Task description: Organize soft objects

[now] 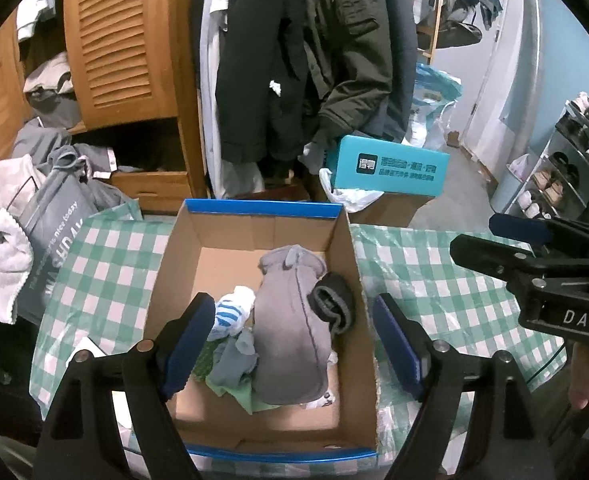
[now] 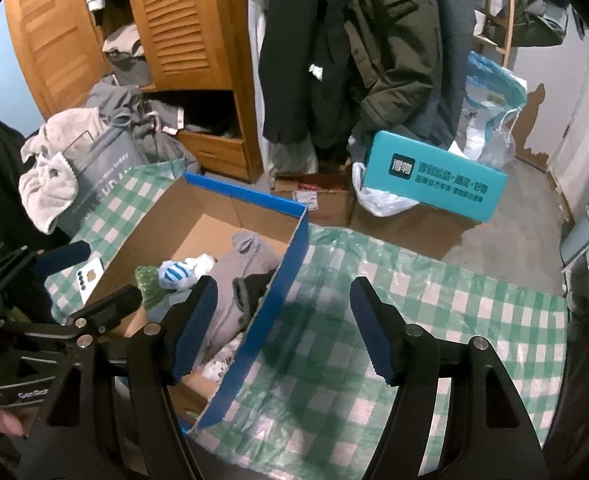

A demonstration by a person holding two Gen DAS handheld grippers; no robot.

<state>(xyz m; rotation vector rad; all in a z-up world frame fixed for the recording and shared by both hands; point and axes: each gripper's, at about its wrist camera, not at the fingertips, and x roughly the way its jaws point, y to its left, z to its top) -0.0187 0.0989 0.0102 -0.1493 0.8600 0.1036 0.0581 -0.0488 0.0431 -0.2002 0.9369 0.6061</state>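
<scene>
Both grippers hang empty with jaws spread, and the left gripper [image 1: 294, 340] is nearer, right over the cardboard box [image 1: 346, 240] where the grey plush [image 1: 290, 336] lies, long axis 12 to 6, while the right gripper [image 2: 284, 328] sits past the box's 3 o'clock wall.

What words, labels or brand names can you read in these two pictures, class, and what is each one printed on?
"DAS": white letters on the right gripper, cut off at the picture's edge.
"GenRob": on the left gripper, cut off by a finger of the right gripper.
"nice today", and larger letters too distorted to read fully: grey bag.
Chinese print on the teal box: too blurred to read.
</scene>
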